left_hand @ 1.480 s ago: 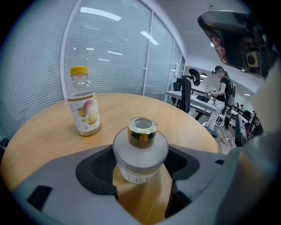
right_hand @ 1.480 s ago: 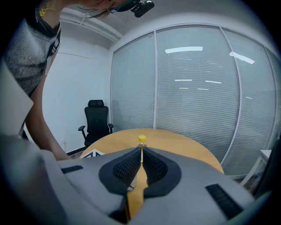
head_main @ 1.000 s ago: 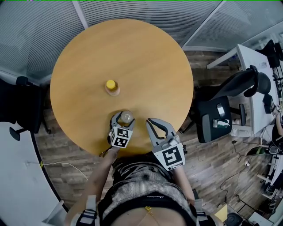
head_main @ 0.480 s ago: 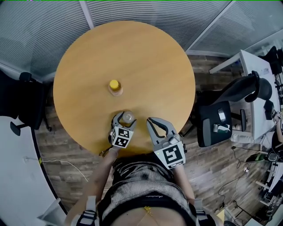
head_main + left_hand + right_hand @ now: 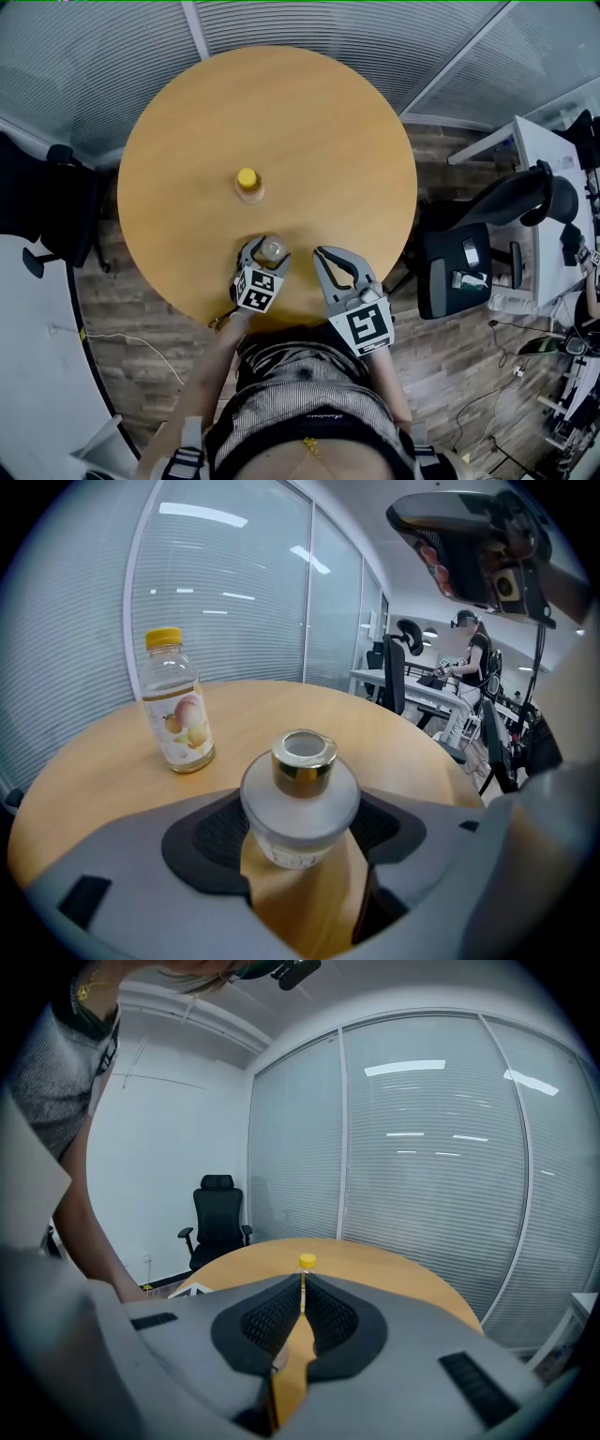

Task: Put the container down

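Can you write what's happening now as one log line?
left gripper: jaws shut on glass bottle near table edge | right gripper: jaws shut, empty | juice bottle: upright, farther back

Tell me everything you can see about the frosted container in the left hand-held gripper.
The container is a squat, round-shouldered bottle, seemingly frosted glass, with a gold collar and an open, capless mouth. It stands upright, clamped between the pads of the left hand-held gripper, over the wooden table near its edge.
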